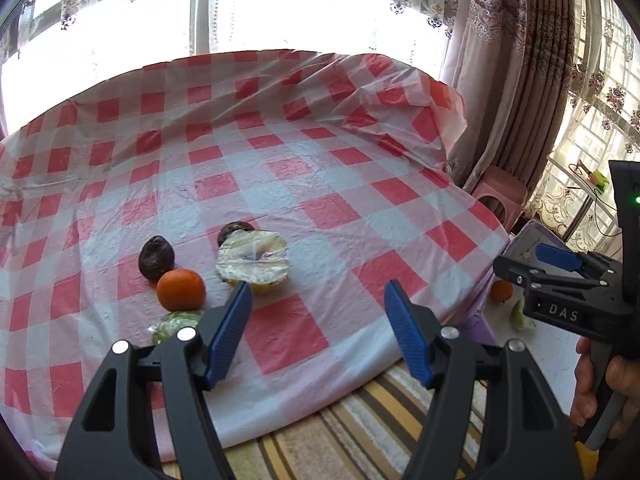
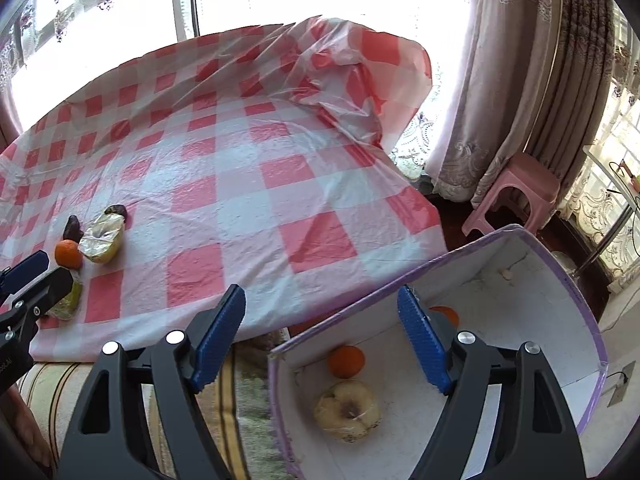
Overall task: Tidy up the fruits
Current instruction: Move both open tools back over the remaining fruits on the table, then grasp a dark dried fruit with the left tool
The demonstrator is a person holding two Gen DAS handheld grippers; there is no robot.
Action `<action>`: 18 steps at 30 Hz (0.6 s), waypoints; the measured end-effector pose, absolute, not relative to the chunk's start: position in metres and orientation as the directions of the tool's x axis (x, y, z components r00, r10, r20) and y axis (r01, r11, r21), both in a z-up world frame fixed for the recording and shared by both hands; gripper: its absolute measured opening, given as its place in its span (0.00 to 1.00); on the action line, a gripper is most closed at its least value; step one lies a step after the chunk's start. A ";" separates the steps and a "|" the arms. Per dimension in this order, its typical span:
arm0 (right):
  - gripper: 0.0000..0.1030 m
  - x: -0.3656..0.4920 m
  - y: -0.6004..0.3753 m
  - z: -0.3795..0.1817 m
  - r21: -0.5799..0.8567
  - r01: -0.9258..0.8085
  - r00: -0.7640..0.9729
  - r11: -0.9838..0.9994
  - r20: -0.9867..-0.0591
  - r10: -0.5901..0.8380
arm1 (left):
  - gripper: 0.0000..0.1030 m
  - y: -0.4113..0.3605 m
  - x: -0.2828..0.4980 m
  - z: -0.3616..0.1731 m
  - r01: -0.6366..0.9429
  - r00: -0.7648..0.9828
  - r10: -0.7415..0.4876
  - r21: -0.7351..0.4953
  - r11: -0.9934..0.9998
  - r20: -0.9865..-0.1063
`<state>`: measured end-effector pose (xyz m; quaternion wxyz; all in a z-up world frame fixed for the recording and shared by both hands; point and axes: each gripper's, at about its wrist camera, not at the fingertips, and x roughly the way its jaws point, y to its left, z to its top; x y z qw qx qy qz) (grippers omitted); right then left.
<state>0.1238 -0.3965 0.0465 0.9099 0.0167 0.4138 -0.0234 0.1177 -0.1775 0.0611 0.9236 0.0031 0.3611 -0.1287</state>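
Observation:
On the red-checked tablecloth point(image 1: 320, 184) lie an orange point(image 1: 181, 289), two dark wrinkled fruits point(image 1: 156, 257) point(image 1: 234, 230), a plastic-wrapped yellow fruit point(image 1: 253, 261) and a wrapped green fruit point(image 1: 176, 324). My left gripper point(image 1: 318, 320) is open and empty, just right of that group. My right gripper point(image 2: 322, 338) is open and empty over the rim of a white box with a purple edge point(image 2: 568, 280). The box holds two oranges point(image 2: 346, 361) point(image 2: 446, 314) and a wrapped pale fruit point(image 2: 347, 410). The right gripper also shows in the left wrist view point(image 1: 560, 260).
The table's near edge drops to a striped sofa cushion point(image 1: 360, 420). A pink stool point(image 2: 516, 196) stands by the curtains at right. The cloth is bunched up at the far right corner point(image 2: 360, 72). The left gripper's fingertips point(image 2: 28, 268) show at the left of the right wrist view.

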 end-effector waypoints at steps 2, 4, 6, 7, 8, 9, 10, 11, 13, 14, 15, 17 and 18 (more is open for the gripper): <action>0.74 0.124 -0.382 0.046 0.018 0.025 0.657 1.000 -0.753 -0.003 | 0.67 -0.163 0.115 0.061 0.222 0.703 -0.228 -0.097 0.970 -0.673; 0.74 0.124 -0.368 0.046 0.030 -0.001 0.658 1.000 -0.752 0.023 | 0.67 -0.147 0.112 0.060 0.201 0.699 -0.221 -0.109 0.974 -0.680; 0.74 0.124 -0.354 0.046 0.042 -0.031 0.658 0.999 -0.751 0.052 | 0.67 -0.132 0.109 0.059 0.180 0.698 -0.207 -0.112 0.977 -0.686; 0.74 0.123 -0.347 0.047 0.045 -0.045 0.658 0.998 -0.751 0.064 | 0.67 -0.124 0.106 0.058 0.168 0.698 -0.198 -0.111 0.979 -0.688; 0.74 0.123 -0.340 0.047 0.048 -0.060 0.655 0.997 -0.751 0.076 | 0.67 -0.116 0.104 0.058 0.157 0.698 -0.190 -0.111 0.981 -0.690; 0.74 0.124 -0.332 0.047 0.052 -0.076 0.653 0.996 -0.752 0.090 | 0.67 -0.108 0.101 0.057 0.149 0.695 -0.186 -0.114 0.982 -0.694; 0.74 0.124 -0.325 0.046 0.055 -0.092 0.650 0.994 -0.753 0.102 | 0.67 -0.100 0.099 0.056 0.140 0.690 -0.184 -0.121 0.983 -0.700; 0.74 0.124 -0.317 0.046 0.057 -0.105 0.647 0.993 -0.754 0.112 | 0.67 -0.092 0.097 0.054 0.127 0.685 -0.180 -0.127 0.984 -0.706; 0.74 0.124 -0.301 0.044 0.066 -0.134 0.640 0.989 -0.756 0.137 | 0.67 -0.077 0.094 0.052 0.099 0.681 -0.167 -0.137 0.986 -0.713; 0.74 0.124 -0.294 0.043 0.067 -0.149 0.634 0.987 -0.759 0.147 | 0.67 -0.070 0.092 0.051 0.084 0.681 -0.156 -0.135 0.987 -0.716; 0.74 0.124 -0.286 0.042 0.065 -0.163 0.631 0.984 -0.760 0.155 | 0.67 -0.064 0.091 0.051 0.072 0.682 -0.147 -0.134 0.988 -0.717; 0.74 0.123 -0.272 0.041 0.066 -0.190 0.624 0.979 -0.762 0.173 | 0.67 -0.052 0.090 0.048 0.055 0.675 -0.141 -0.142 0.988 -0.724; 0.74 0.122 -0.265 0.040 0.067 -0.205 0.619 0.977 -0.764 0.182 | 0.67 -0.047 0.090 0.046 0.046 0.669 -0.137 -0.144 0.989 -0.730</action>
